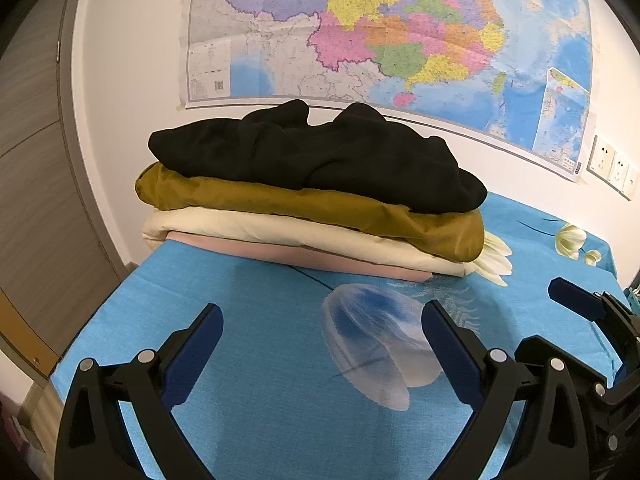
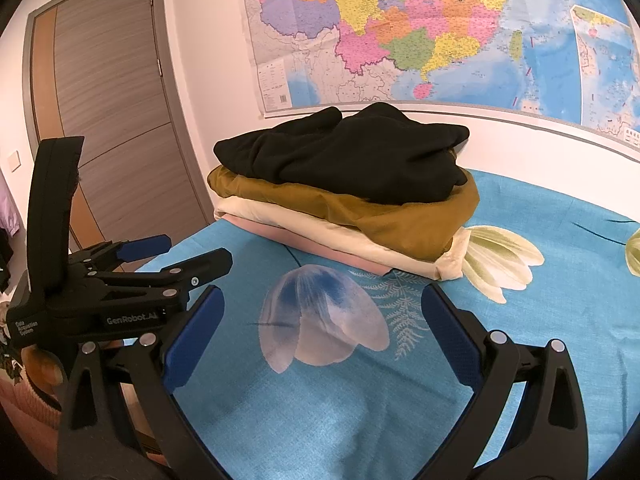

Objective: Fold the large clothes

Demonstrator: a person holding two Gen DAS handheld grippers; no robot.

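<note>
A stack of folded clothes sits at the back of the blue bedsheet (image 1: 260,400): a black garment (image 1: 316,156) on top, then a mustard one (image 1: 320,204), a cream one (image 1: 280,232) and a pink one (image 1: 304,258) at the bottom. The stack also shows in the right wrist view (image 2: 352,160). My left gripper (image 1: 322,320) is open and empty, low over the sheet in front of the stack. My right gripper (image 2: 322,304) is open and empty beside it. The left gripper also shows in the right wrist view (image 2: 176,252), at the left.
A large wall map (image 1: 400,32) hangs behind the bed. A grey door (image 2: 112,112) stands at the left. Wall sockets (image 1: 612,168) sit at the right. The sheet has printed flowers (image 2: 320,316). The bed's left edge (image 1: 96,320) drops off near the left gripper.
</note>
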